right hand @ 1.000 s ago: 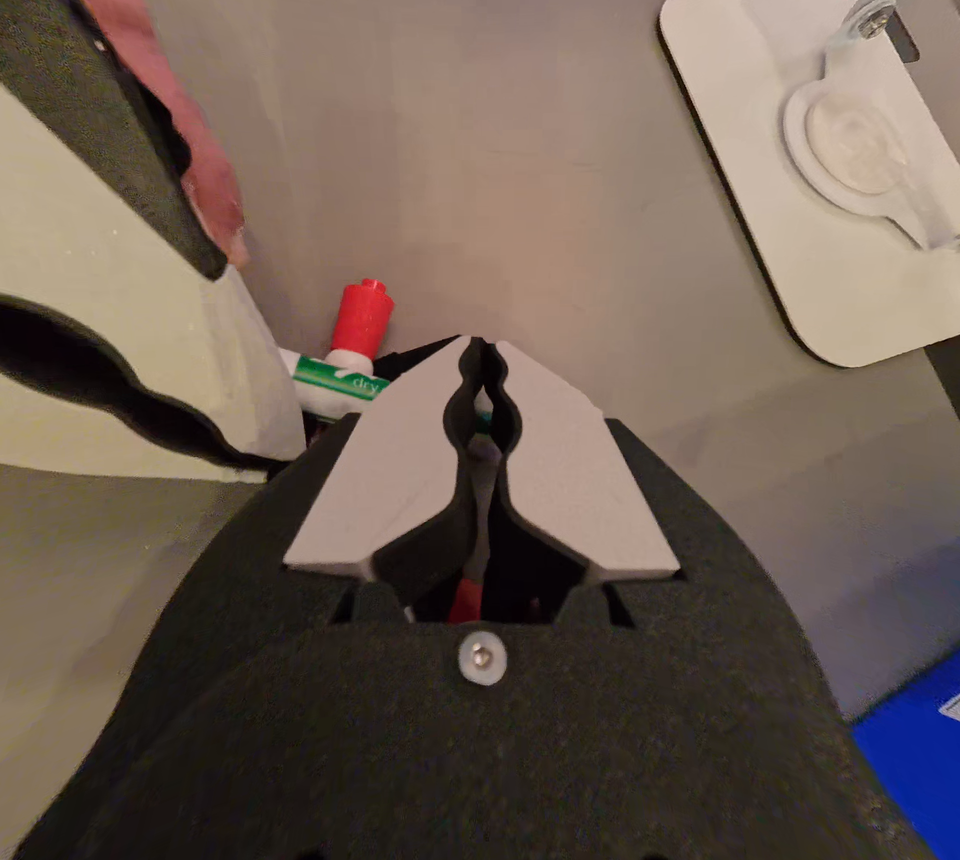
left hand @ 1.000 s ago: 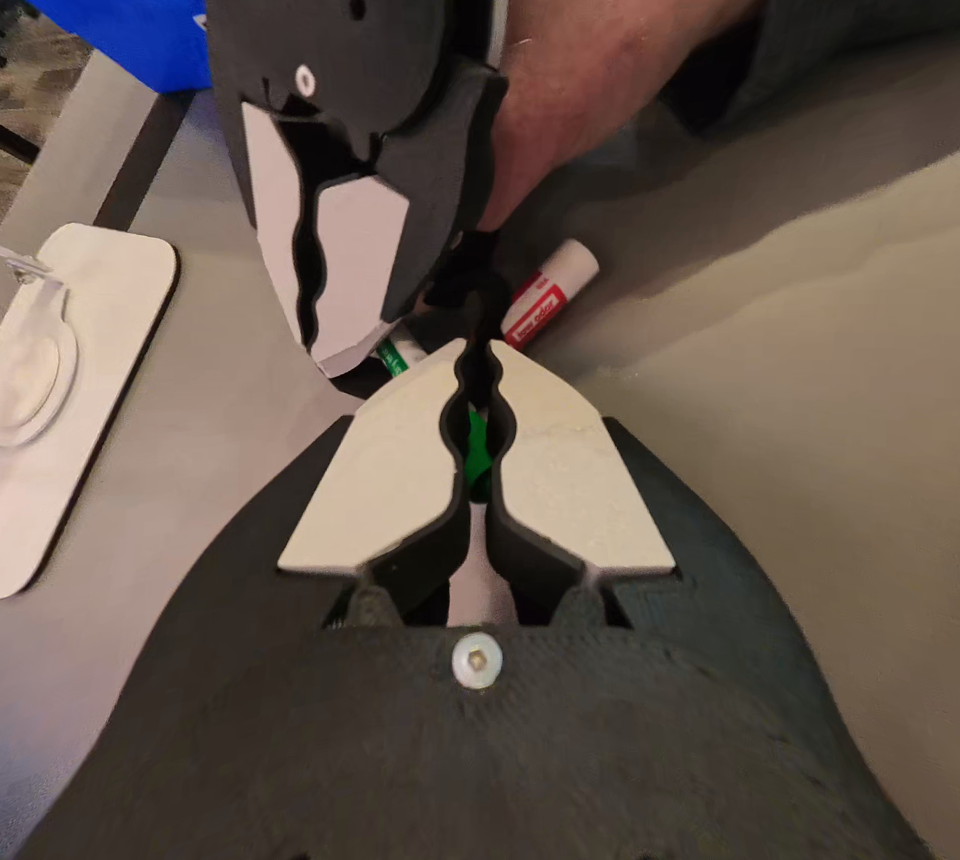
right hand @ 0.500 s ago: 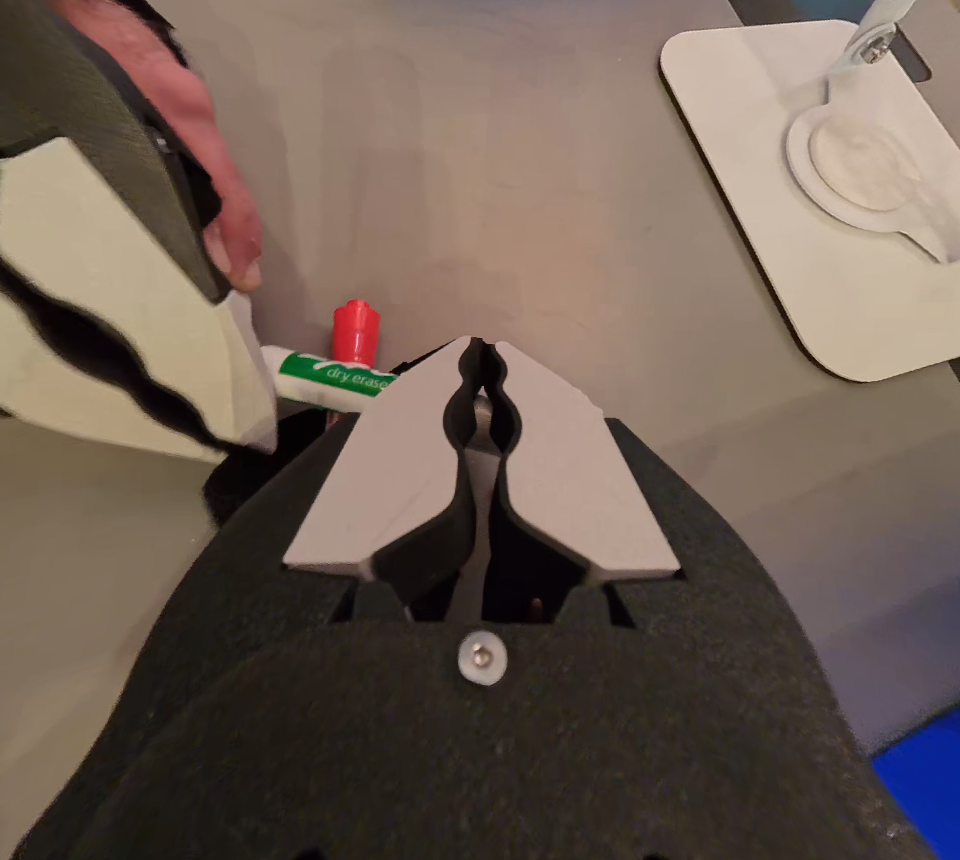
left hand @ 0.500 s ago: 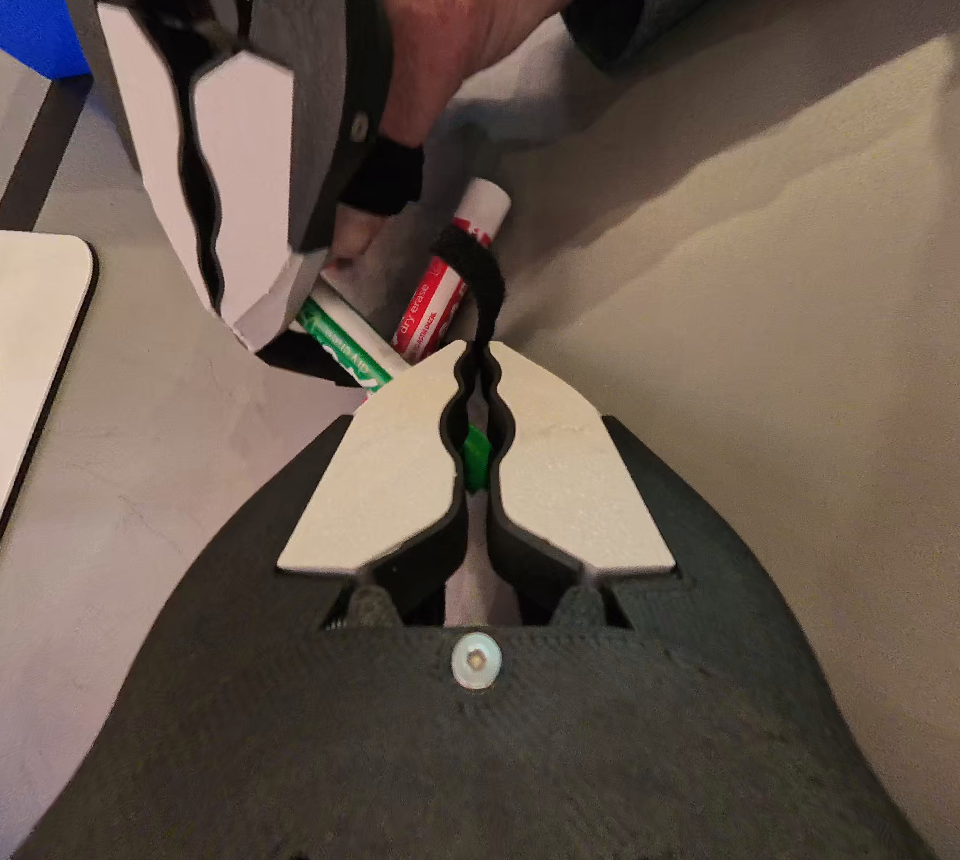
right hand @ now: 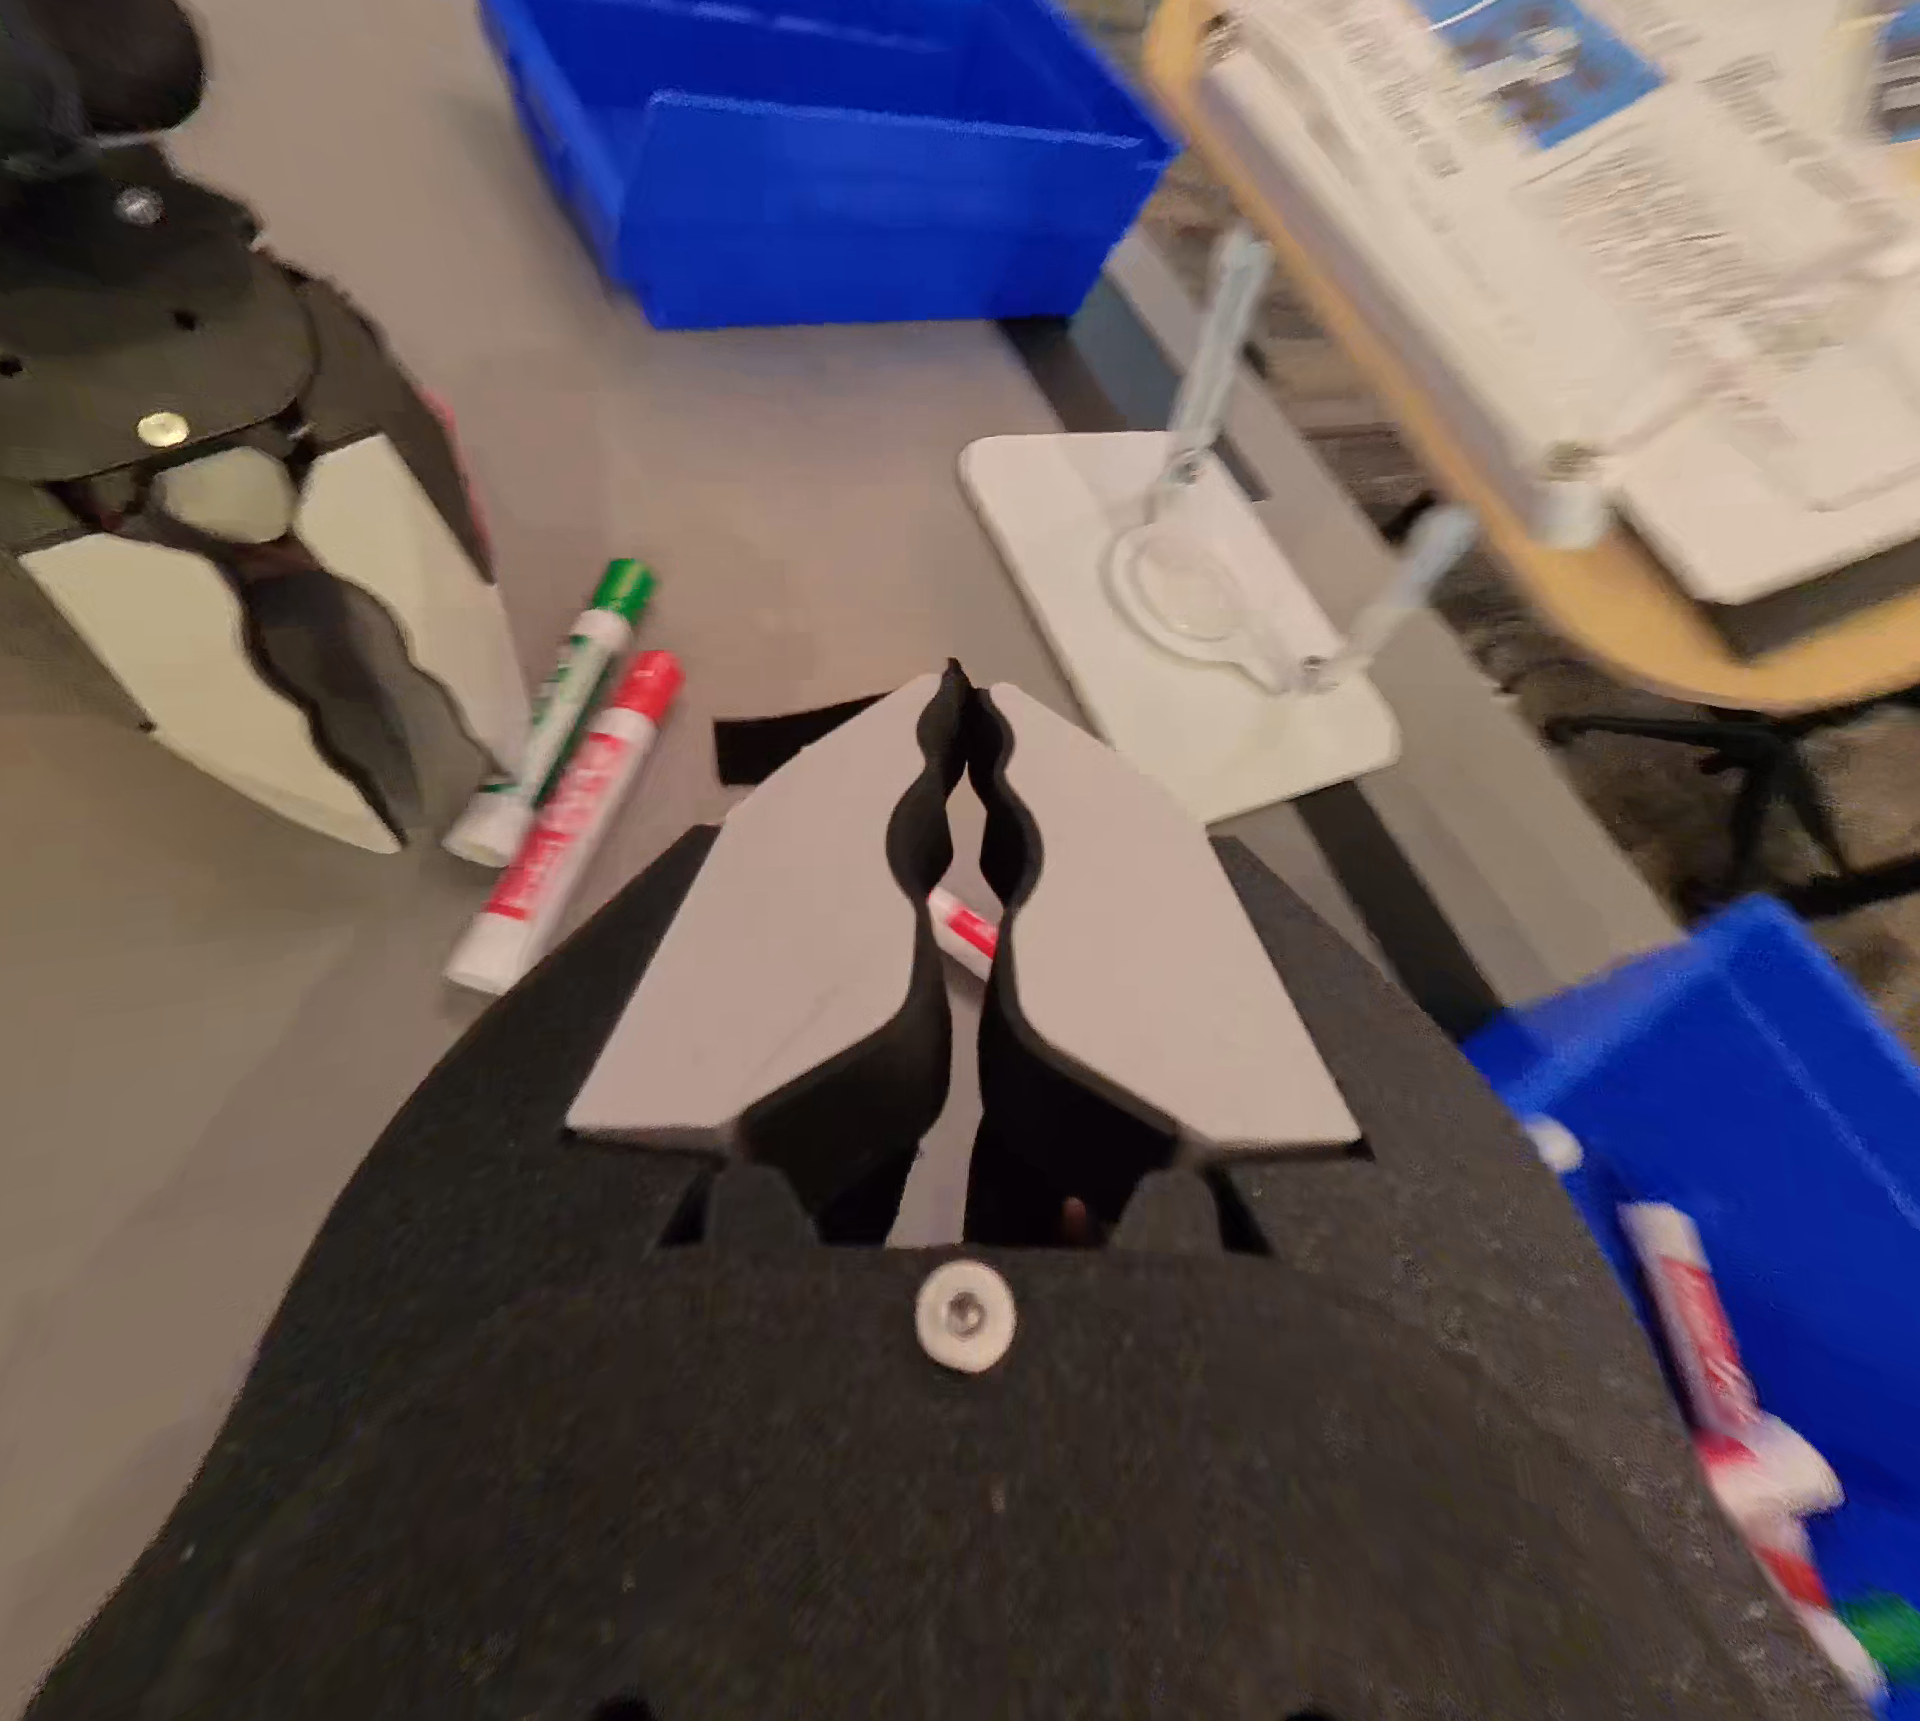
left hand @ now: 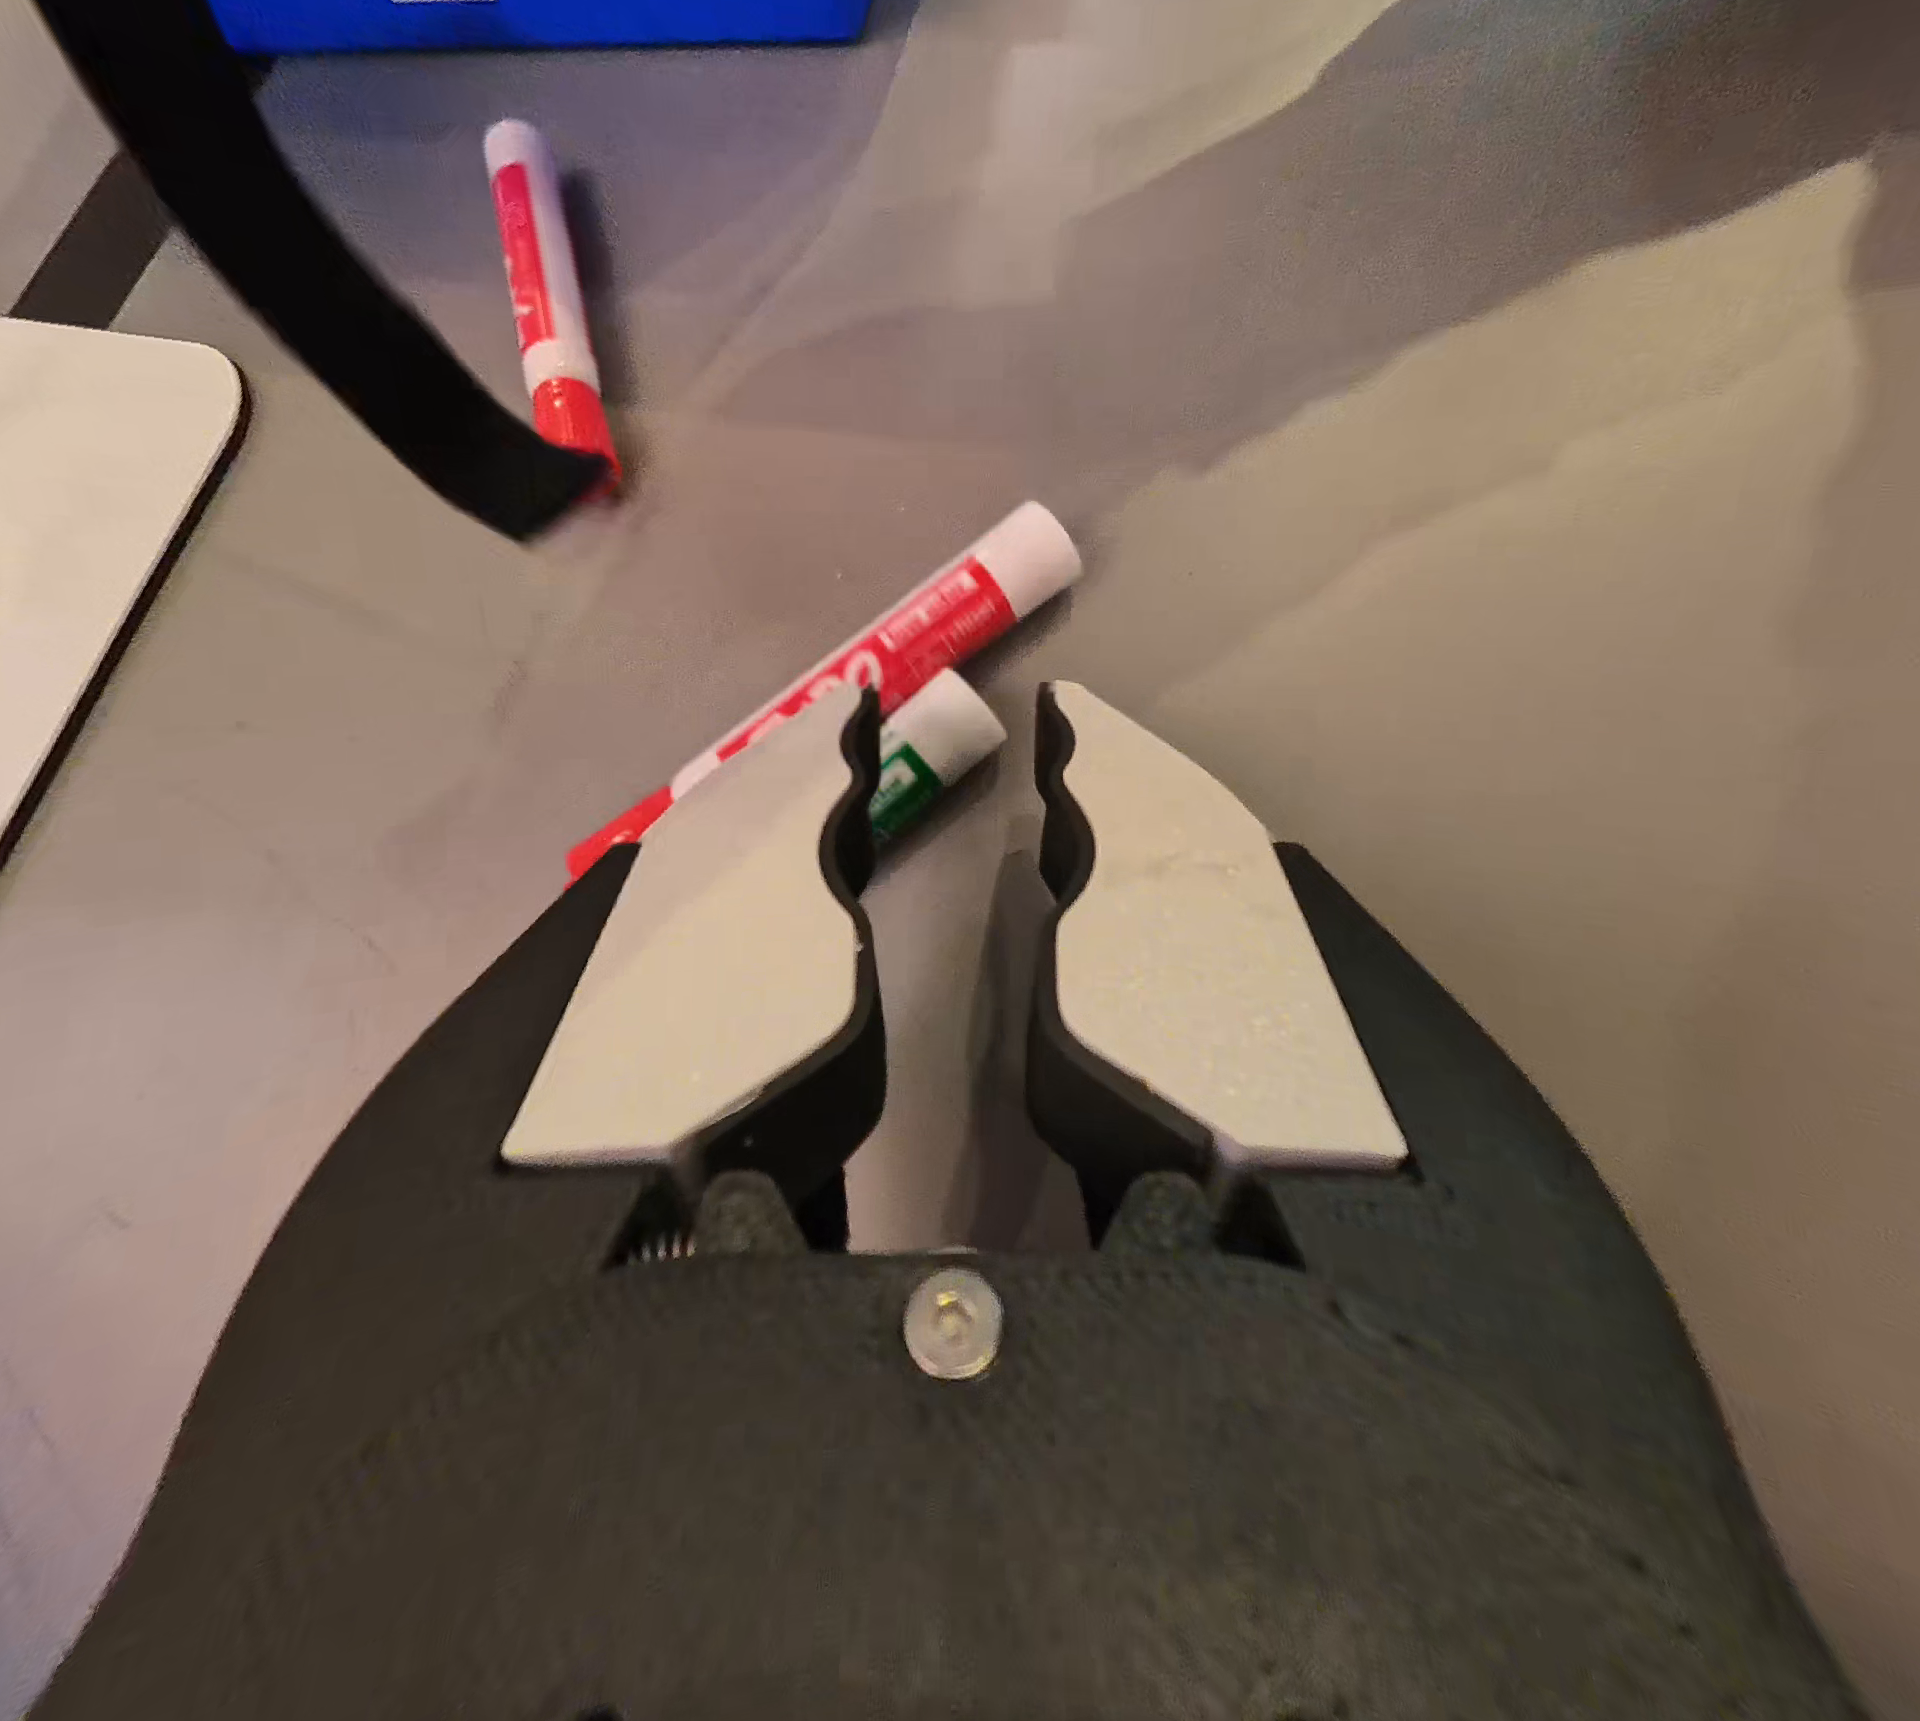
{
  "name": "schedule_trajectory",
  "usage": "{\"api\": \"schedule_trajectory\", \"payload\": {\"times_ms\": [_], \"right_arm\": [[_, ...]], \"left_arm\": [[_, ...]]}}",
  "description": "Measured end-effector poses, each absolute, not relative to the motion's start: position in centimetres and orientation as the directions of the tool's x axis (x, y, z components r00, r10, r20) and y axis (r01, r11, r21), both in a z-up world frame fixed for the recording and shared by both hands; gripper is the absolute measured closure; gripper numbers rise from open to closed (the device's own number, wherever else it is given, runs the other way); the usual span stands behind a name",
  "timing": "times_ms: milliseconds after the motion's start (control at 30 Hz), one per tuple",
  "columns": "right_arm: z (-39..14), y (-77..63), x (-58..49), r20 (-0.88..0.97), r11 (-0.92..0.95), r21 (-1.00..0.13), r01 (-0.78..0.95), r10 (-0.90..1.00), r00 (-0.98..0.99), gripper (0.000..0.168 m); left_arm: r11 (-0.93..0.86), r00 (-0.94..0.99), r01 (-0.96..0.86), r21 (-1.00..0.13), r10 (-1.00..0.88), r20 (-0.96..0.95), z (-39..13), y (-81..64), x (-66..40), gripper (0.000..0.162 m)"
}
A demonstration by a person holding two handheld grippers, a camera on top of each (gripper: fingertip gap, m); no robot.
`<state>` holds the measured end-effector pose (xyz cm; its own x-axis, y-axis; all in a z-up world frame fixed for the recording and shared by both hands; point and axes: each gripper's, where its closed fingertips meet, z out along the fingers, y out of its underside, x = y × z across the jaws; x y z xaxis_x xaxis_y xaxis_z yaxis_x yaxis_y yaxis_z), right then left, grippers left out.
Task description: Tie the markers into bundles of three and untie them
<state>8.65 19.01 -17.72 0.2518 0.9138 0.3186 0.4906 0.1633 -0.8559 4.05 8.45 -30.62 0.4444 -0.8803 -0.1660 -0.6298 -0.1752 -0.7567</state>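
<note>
We see three dry-erase markers loose on the grey desk (left hand: 1351, 528): a red marker (left hand: 914, 643) and a green marker (left hand: 925, 767) side by side just ahead of our left tool (left hand: 951, 705), whose jaws stand apart and empty, and another red marker (left hand: 535, 279) farther off. Our right tool (right hand: 966, 684) is clenched, apparently on the black strap (left hand: 260, 217) hanging beside that marker.

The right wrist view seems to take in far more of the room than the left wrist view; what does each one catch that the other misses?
Only the right wrist view shows the papers on a round table, a second blue bin holding more markers, and the left tool from outside. Only the left wrist view shows the far red marker whole. Both share the black strap, the green marker beside a red marker, the white stand and a blue bin.
</note>
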Motion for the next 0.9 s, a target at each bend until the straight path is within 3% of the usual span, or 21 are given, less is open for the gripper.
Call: {"api": "schedule_trajectory", "payload": {"times_ms": [33, 167, 300, 400, 433, 500, 567, 667, 733, 833, 900], "right_arm": [[-16.5, 20.2, 10.4, 0.339, 0.16, -0.859, 0.487, 0.89, 0.305, 0.168], [-13.8, 26.1, 20.0, 0.381, 0.065, -0.86, 0.507, 0.742, 0.552, 0.168], [-16.0, 30.3, 28.3, 0.445, -0.093, -0.799, 0.594, 0.575, 0.687, 0.168], [-18.2, 30.9, 30.4, 0.451, -0.205, -0.733, 0.649, 0.568, 0.689, 0.119], [-17.6, 30.5, 29.9, 0.475, -0.172, -0.722, 0.67, 0.58, 0.661, 0.115], [-15.6, 28.4, 26.1, 0.518, -0.007, -0.713, 0.701, 0.669, 0.533, 0.122], [-14.9, 25.0, 20.0, 0.539, 0.183, -0.656, 0.733, 0.793, 0.284, 0.125], [-19.4, 23.0, 13.1, 0.551, 0.378, -0.342, 0.86, 0.822, -0.143, 0.126], [-23.1, 23.2, 8.9, 0.51, 0.492, -0.177, 0.852, 0.786, -0.349, 0.124], [-28.1, 26.2, 5.5, 0.451, 0.538, 0.069, 0.84, 0.734, -0.507, 0.121], [-30.7, 28.1, 4.4, 0.385, 0.543, 0.152, 0.825, 0.737, -0.556, 0.126]], "left_arm": [[-0.174, 0.444, -0.627, -0.76, -0.881, -0.164, -30.5, 8.4, 4.1, 0.136], [-0.199, 0.47, -0.621, -0.758, -0.869, -0.157, -30.5, 8.7, 3.5, 0.134], [-0.212, 0.467, -0.63, -0.747, -0.872, -0.146, -31.1, 8.7, 3.5, 0.133], [-0.223, 0.468, -0.634, -0.74, -0.873, -0.138, -31.4, 8.7, 3.4, 0.133], [-0.222, 0.47, -0.634, -0.741, -0.872, -0.14, -31.4, 8.7, 3.4, 0.133], [-0.235, 0.471, -0.63, -0.741, -0.873, -0.124, -31.6, 8.7, 3.3, 0.132], [-0.243, 0.478, -0.629, -0.739, -0.87, -0.121, -31.6, 8.8, 3.1, 0.132], [-0.244, 0.475, -0.635, -0.733, -0.871, -0.121, -31.8, 8.8, 3.1, 0.131], [-0.245, 0.475, -0.638, -0.73, -0.871, -0.123, -31.8, 8.8, 3.1, 0.131], [-0.258, 0.48, -0.627, -0.735, -0.871, -0.104, -31.9, 8.8, 2.9, 0.13], [-0.271, 0.486, -0.617, -0.739, -0.869, -0.088, -31.9, 9.0, 2.9, 0.129]]}}
